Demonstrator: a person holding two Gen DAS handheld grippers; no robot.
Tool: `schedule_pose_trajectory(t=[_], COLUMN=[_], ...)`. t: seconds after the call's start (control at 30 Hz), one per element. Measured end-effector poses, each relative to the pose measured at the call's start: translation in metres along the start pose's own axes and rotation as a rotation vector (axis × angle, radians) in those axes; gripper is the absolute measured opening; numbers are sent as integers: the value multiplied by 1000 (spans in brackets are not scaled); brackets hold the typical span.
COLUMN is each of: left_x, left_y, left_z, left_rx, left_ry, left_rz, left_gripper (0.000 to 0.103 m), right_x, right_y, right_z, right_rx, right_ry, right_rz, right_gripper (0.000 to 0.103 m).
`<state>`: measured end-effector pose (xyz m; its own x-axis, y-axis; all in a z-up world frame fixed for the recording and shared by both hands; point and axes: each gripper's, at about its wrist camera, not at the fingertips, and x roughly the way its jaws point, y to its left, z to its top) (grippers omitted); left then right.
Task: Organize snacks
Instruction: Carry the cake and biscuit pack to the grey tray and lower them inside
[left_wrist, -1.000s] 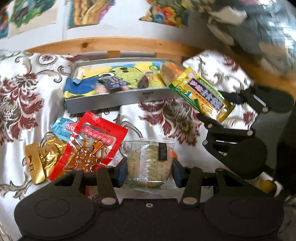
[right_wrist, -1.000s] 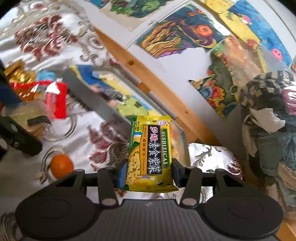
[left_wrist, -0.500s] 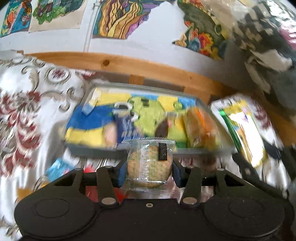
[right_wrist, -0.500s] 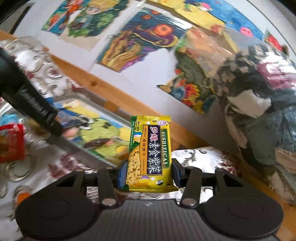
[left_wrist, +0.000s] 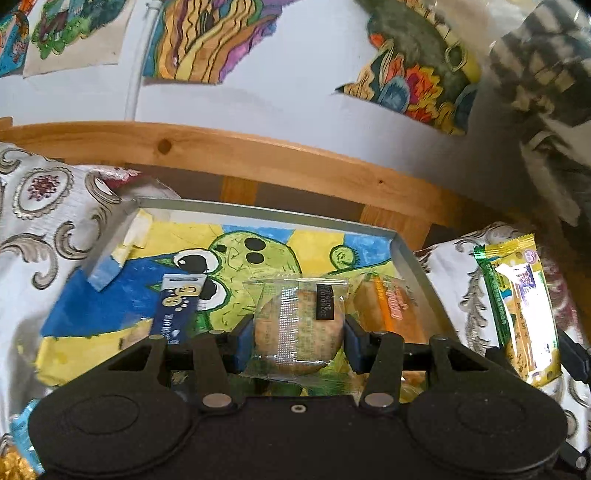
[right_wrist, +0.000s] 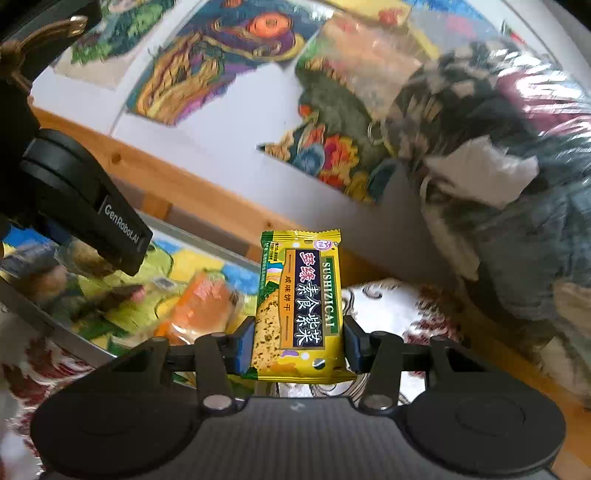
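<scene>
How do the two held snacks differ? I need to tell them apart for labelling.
The biscuit in the left gripper is round, in a clear wrapper; the cracker bar in the right gripper is long, in a printed yellow-green wrapper. The biscuit is over the tray; the bar is right of it. Both are sealed and gripped.

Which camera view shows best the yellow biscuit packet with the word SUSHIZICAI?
The right wrist view: the yellow biscuit packet stands upright between the right hand-held gripper fingers, its print sharp and readable. The left wrist view shows it only at the right edge, glare-washed and unreadable.
</scene>
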<state>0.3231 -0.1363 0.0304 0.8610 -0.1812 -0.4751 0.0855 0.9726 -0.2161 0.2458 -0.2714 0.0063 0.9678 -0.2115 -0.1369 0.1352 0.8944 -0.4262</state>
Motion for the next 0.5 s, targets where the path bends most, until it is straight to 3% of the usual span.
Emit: schedule_pose_trajectory(t=[0.23,0.5], left_x=[25,36], left_y=[-2,6], left_z=[-5,-7], left_rx=[-1,-12], left_ry=[46,71], left_rz=[21,34], left_gripper=[51,51], right_x=[31,39], right_y=[21,32], right_z=[-9,-6], right_rx=[-51,-26], right_ry=[90,110], right_rz=[15,90], right_gripper=[52,52])
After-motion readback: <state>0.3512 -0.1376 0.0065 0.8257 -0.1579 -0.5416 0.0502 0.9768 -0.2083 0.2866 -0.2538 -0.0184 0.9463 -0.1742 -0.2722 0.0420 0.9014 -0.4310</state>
